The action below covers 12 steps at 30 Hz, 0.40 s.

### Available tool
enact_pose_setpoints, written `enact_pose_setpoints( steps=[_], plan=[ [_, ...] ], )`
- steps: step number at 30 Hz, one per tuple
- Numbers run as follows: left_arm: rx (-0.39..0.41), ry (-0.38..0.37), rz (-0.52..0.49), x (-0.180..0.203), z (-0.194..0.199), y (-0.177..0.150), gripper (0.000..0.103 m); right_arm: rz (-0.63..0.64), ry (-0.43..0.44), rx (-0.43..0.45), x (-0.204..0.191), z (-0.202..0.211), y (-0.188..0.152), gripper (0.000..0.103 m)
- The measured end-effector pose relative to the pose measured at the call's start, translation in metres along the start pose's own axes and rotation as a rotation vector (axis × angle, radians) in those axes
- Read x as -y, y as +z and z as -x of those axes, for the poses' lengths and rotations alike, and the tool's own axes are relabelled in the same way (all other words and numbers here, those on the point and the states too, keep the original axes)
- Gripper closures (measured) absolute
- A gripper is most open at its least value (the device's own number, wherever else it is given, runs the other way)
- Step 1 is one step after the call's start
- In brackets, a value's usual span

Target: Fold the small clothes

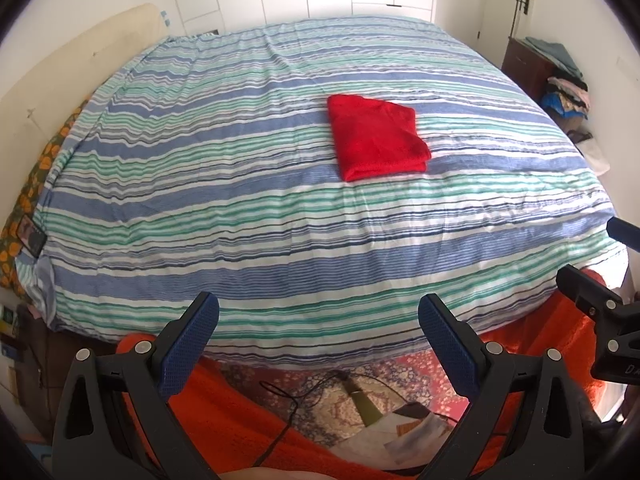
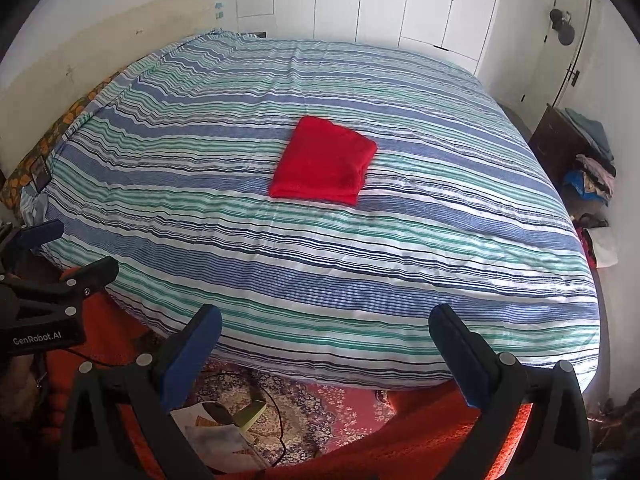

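Observation:
A red garment lies folded into a neat rectangle in the middle of the striped bed; it also shows in the right wrist view. My left gripper is open and empty, held back over the bed's near edge, well short of the garment. My right gripper is open and empty too, at the near edge of the bed. Each gripper shows at the side of the other's view: the right one and the left one.
An orange blanket and a patterned rug with a cable and papers lie below the bed's near edge. A dark dresser with piled clothes stands at the right. White wardrobe doors are behind the bed.

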<state>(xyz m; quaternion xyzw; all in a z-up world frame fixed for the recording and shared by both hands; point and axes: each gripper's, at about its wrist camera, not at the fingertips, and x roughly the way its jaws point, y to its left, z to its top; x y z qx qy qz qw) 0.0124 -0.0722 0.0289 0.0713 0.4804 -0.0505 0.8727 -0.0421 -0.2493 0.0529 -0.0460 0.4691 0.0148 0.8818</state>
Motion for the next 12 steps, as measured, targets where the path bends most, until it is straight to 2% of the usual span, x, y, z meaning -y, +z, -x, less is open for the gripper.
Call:
enact_pose_setpoints(
  steps=[12],
  plan=[
    [0.014, 0.008, -0.004, 0.0009, 0.0002, -0.0006, 0.003, -0.007, -0.003, -0.006, 0.001, -0.0046, 0.0011, 0.001]
  ],
)
